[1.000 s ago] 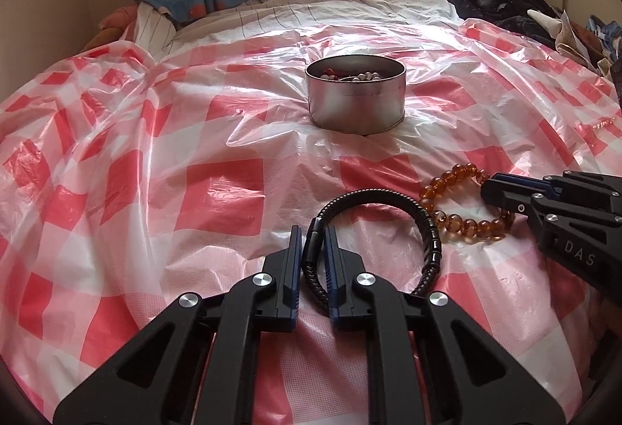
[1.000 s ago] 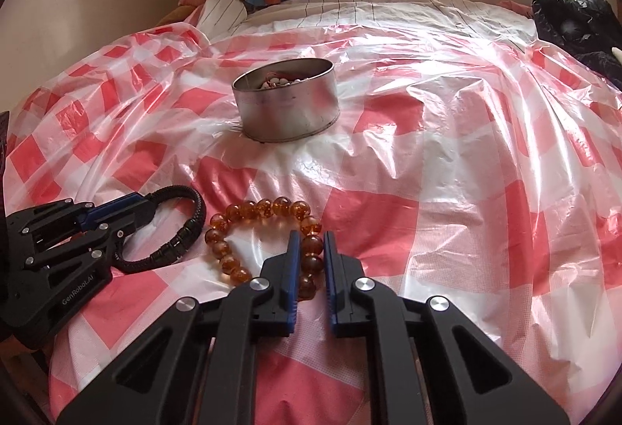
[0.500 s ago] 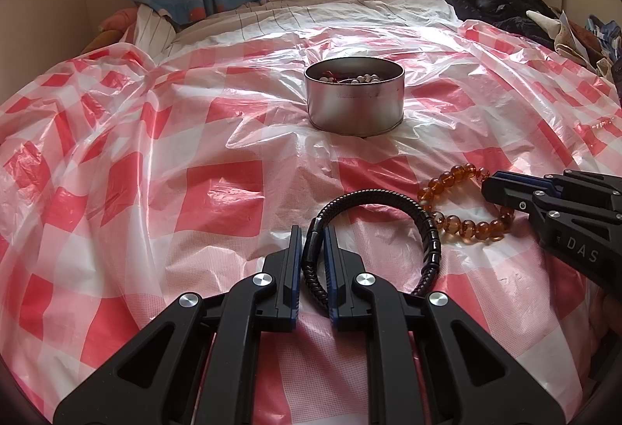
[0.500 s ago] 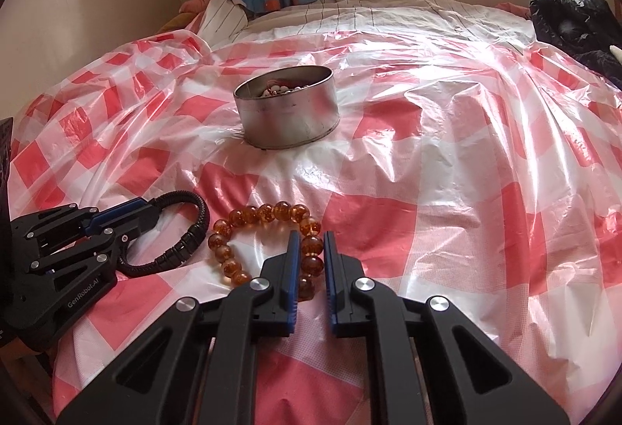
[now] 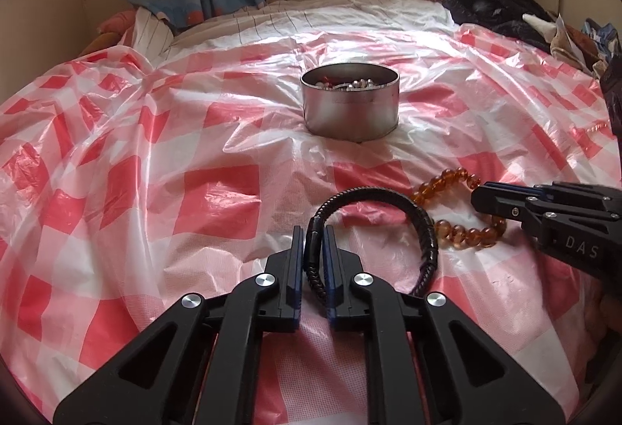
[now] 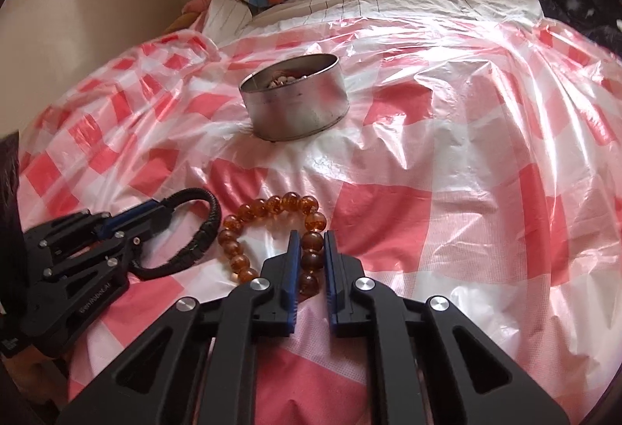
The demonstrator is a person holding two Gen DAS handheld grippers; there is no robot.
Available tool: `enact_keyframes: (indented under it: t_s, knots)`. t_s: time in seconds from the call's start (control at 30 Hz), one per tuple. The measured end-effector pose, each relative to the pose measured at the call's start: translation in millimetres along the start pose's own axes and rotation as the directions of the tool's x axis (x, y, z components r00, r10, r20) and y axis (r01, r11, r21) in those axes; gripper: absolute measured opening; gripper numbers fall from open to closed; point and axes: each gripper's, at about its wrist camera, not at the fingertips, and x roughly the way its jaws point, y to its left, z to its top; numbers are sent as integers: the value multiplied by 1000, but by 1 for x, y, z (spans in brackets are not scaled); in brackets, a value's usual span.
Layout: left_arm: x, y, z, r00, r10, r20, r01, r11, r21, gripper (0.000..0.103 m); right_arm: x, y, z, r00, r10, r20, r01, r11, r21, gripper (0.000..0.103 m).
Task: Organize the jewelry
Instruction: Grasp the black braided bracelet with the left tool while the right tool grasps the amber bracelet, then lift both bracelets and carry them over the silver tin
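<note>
Both grippers, jaws nearly closed.

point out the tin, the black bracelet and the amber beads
tin [image 5: 350,112]: left wrist view, on its front wall
black bracelet [image 5: 425,230]: left wrist view, on the braided right side of its loop
amber beads [image 6: 289,200]: right wrist view, on a top bead

Tin centred on sheet, braided bracelet nearer, beaded bracelet to its right
</note>
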Motion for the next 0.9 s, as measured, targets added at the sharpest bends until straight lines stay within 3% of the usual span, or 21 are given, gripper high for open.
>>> enact_keyframes:
  t_s: [0.2, 0.47, 0.53, 0.67, 0.77, 0.83, 0.9]
  knots:
    - [2, 2, 0, 1000, 12, -2, -12, 1000, -13, 8, -11, -2, -1, 998, 33, 61, -35, 999, 35, 12]
    - [3, 3, -1, 1000, 15, -8, -15, 1000, -13, 8, -10, -3, 1, 998, 34, 55, -36, 998, 44, 14]
    - [3, 2, -1, 1000, 15, -10, -15, 1000, -14, 8, -7, -5, 2, 999, 20, 43, -22, 998, 53, 49]
    - [5, 2, -1, 1000, 20, -17, -20, 1000, -12, 8, 1, -1, 2, 1000, -12, 2, 11, 999, 35, 54]
    - [8, 2, -2, 999, 21, -33, -21, 1000, -10, 9, 6, 5, 2, 999, -40, -28, 40, 999, -6, 48]
    - [11, 0, -2, 998, 28, -49, -28, 1000, -1, 9, 7, 7, 1, 999, -25, -32, 24, 999, -22, 20]
    - [12, 0, -2, 998, 33, -50, -33, 999, 5, 9, 6, 3, 0, 1000, -1, -29, 1, 1000, -3, 12]
